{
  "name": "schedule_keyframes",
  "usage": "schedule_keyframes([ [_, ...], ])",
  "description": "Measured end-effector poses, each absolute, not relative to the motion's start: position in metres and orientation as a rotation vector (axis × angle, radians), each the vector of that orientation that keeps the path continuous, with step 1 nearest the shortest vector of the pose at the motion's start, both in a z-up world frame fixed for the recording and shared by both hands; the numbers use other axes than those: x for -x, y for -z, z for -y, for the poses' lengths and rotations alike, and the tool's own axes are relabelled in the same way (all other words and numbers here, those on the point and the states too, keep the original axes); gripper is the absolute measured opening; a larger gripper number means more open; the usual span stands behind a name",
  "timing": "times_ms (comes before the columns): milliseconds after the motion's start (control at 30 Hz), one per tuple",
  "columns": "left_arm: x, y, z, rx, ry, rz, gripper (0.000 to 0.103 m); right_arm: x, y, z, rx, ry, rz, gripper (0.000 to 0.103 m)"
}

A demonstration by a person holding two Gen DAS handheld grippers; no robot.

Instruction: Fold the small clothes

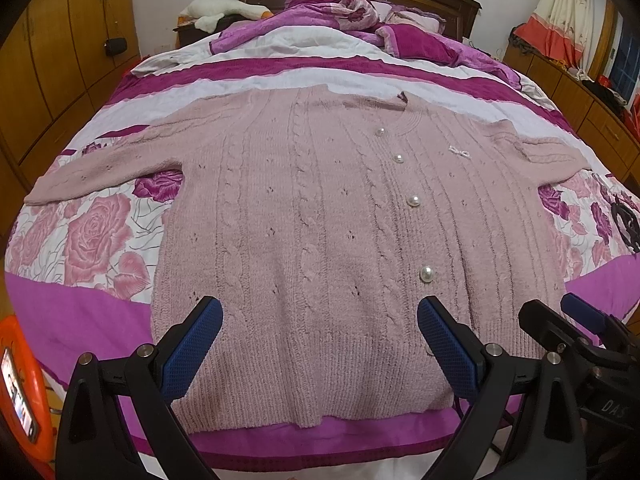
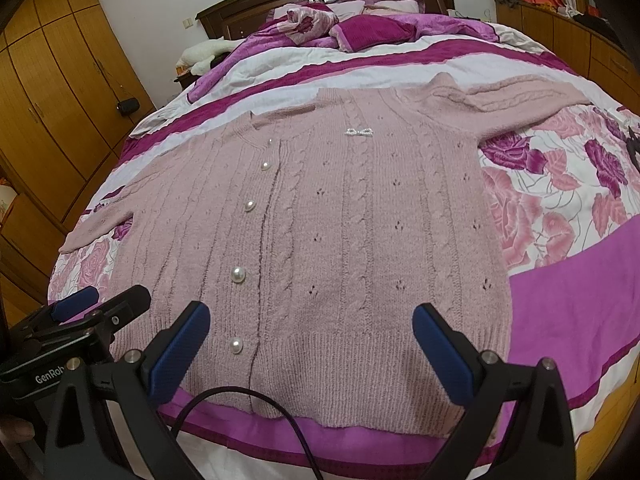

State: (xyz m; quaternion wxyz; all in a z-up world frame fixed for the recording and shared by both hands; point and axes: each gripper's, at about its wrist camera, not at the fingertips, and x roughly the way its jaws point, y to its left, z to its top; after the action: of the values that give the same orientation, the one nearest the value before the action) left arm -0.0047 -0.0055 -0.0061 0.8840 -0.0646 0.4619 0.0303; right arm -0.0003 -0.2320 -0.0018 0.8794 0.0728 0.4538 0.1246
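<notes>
A pale pink cable-knit cardigan [image 1: 312,220] with pearl buttons lies flat and face up on the bed, sleeves spread out to both sides, hem toward me. It also shows in the right wrist view [image 2: 332,220]. My left gripper [image 1: 320,340] is open and empty, hovering over the left part of the hem. My right gripper [image 2: 312,344] is open and empty over the right part of the hem. The right gripper shows at the right edge of the left wrist view [image 1: 576,328], and the left gripper at the left edge of the right wrist view [image 2: 84,308].
The bed [image 1: 88,320] has a purple, white and rose-print cover. A bunched quilt and pillows [image 1: 340,20] lie by the dark headboard. Wooden wardrobes [image 1: 48,60] stand left, low cabinets [image 1: 580,92] right. A black cable [image 2: 256,404] hangs across the bed's near edge.
</notes>
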Motion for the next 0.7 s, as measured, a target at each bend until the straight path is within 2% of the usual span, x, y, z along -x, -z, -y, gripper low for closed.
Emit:
schedule_keyframes([
  [467, -0.003, 0.007, 0.004, 0.126, -0.07, -0.973, 0.081, -0.003, 0.004, 0.235, -0.161, -0.261, -0.949, 0.103],
  [700, -0.015, 0.0, -0.008, 0.11, -0.093, -0.96, 0.081, -0.018, -0.014, 0.257, -0.152, -0.238, -0.903, 0.103],
])
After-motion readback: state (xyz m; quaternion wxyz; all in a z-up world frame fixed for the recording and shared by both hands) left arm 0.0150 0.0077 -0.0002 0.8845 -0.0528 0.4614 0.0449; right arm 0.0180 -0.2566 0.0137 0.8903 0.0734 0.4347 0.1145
